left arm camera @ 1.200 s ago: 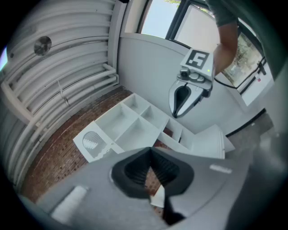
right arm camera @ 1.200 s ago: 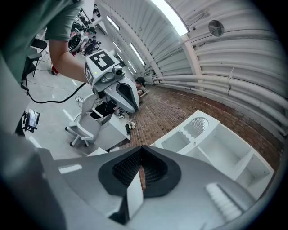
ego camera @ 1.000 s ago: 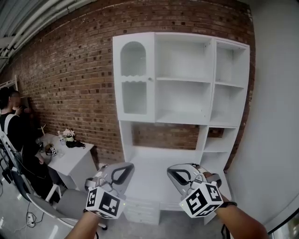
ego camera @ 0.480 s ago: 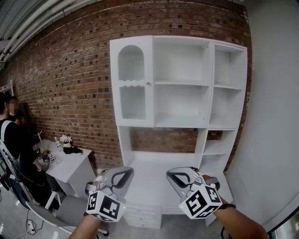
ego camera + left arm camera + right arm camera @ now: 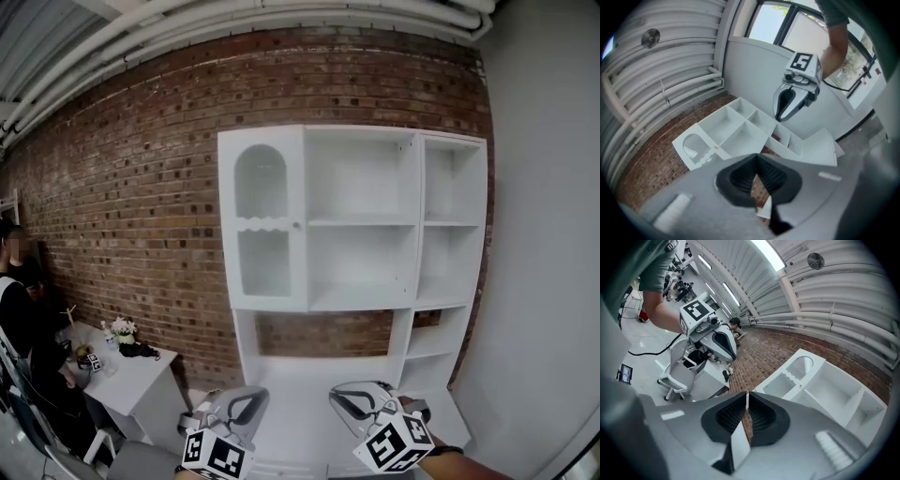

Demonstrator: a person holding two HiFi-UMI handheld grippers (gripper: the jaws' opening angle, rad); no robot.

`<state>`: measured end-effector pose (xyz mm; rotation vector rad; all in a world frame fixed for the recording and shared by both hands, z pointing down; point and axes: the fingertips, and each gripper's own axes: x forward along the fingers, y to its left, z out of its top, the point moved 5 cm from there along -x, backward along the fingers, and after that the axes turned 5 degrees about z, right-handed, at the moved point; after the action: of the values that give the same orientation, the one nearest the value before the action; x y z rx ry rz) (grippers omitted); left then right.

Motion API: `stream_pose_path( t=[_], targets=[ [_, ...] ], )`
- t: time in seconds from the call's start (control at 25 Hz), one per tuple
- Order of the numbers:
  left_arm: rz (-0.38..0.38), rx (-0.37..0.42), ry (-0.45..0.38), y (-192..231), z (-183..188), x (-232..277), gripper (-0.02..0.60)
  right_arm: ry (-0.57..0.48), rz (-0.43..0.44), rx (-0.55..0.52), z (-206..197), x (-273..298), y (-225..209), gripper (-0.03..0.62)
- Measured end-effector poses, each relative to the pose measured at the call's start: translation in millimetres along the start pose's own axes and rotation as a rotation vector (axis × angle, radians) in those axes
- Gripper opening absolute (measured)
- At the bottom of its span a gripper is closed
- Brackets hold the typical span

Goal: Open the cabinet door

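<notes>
A white cabinet (image 5: 361, 225) stands against a brick wall. Its one door (image 5: 265, 220), with an arched window and a small knob (image 5: 296, 225), is at the upper left and lies flush with the frame. Both grippers are held low in front of the cabinet, well short of it. My left gripper (image 5: 255, 394) is shut and holds nothing; the left gripper view shows its jaws (image 5: 757, 159) meeting with the door (image 5: 696, 147) far beyond. My right gripper (image 5: 339, 394) is also shut and empty, its tips (image 5: 747, 397) together below the door (image 5: 799, 366).
Open shelves fill the rest of the cabinet, above a lower counter (image 5: 305, 380). A small white table (image 5: 131, 370) with flowers stands at the left, with a seated person (image 5: 17, 319) beside it. A grey wall (image 5: 544, 281) closes the right side.
The head view has tilted upward, so the cabinet sits lower in the picture and more ceiling shows. Both grippers now show nearer the bottom edge. Both stay shut.
</notes>
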<state>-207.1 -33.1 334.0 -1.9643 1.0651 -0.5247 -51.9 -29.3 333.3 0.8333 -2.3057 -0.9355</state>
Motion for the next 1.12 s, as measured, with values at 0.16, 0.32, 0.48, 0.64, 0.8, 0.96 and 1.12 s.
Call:
stream_pose_path(
  t=[0.16, 0.32, 0.48, 0.64, 0.8, 0.96, 1.12],
  targets=[
    [-0.013, -0.003, 0.002, 4.5, -3.1, 17.2, 0.002, 0.008, -0.001, 0.002, -7.1, 5.3, -12.4, 0.021],
    [-0.007, 0.01, 0.0, 11.2, -0.9, 42.7, 0.002, -0.001, -0.009, 0.004, -23.2, 12.2, -36.3, 0.021],
    [0.007, 0.02, 0.016, 12.8, -2.6, 74.9, 0.002, -0.024, -0.001, 0.002, -45.9, 24.3, -58.4, 0.021],
    [0.022, 0.03, 0.041, 14.7, -3.4, 112.4, 0.002, -0.046, 0.02, -0.01, -72.0, 35.4, -84.2, 0.021],
    [0.043, 0.032, 0.061, 14.8, -3.0, 150.5, 0.002, -0.073, 0.033, -0.022, -99.0, 47.1, -113.6, 0.023],
    [0.062, 0.039, 0.088, 14.1, -3.3, 182.4, 0.002, -0.104, 0.047, -0.035, -121.0, 55.8, -136.1, 0.026],
    [0.087, 0.038, 0.11, 17.4, -4.6, 205.9, 0.002, -0.128, 0.059, -0.045, -137.6, 62.9, -153.7, 0.028]
  ],
)
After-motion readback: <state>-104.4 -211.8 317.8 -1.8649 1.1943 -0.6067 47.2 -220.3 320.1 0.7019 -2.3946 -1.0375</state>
